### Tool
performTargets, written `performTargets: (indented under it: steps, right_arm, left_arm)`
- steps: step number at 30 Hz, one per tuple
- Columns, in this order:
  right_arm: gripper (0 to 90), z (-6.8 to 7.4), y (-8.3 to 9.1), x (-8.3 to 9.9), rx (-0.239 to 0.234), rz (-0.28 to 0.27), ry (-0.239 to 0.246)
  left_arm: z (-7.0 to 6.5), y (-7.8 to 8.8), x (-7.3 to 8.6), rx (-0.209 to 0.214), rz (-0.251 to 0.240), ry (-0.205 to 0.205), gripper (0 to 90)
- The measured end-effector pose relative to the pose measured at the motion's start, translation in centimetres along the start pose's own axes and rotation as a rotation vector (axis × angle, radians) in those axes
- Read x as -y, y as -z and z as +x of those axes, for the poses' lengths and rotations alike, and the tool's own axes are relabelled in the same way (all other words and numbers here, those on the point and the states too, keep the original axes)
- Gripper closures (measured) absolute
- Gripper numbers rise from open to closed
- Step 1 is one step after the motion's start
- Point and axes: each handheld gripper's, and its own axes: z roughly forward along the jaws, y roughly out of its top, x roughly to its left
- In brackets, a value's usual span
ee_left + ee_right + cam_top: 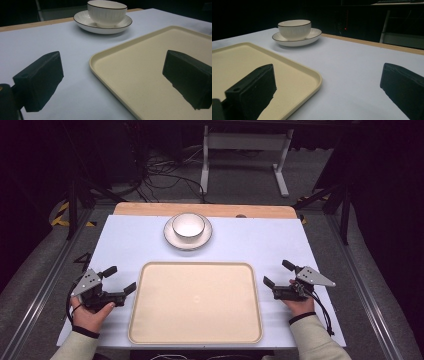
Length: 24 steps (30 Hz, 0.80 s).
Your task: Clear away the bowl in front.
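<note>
Left gripper (119, 279) and right gripper (278, 274) rest on the tabletop (280, 237) either side of the empty tray (195, 336), jaws spread, holding nothing. The bowl (188, 225) sits on a saucer (170, 238) beyond the tray. Judged rigid, smooth, breakable ceramic; take by the rim.

Tray before me, bowl behind it
My bowl (188, 225) sits on a saucer (172, 239); the tray (150, 270) lies nearer on the worktop (280, 240).
</note>
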Motion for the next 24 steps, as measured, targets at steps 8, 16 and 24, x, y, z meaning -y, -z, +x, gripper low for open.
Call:
performTargets:
  steps: [8, 16, 24]
  right_arm:
    - [0.5, 0.0, 0.0, 0.0, 0.001, 0.002, -0.003]
    - [0.7, 0.0, 0.0, 0.0, 0.000, 0.003, -0.003]
    - [0.7, 0.0, 0.0, 0.0, 0.001, 0.004, -0.005]
  left_arm:
    - [1.0, 0.0, -0.8, 0.026, -0.013, 0.079, 3.8]
    - [1.2, -0.5, -1.9, 0.026, -0.007, 0.073, 3.4]
    - [1.4, -0.9, -3.4, 0.017, -0.012, 0.037, 3.4]
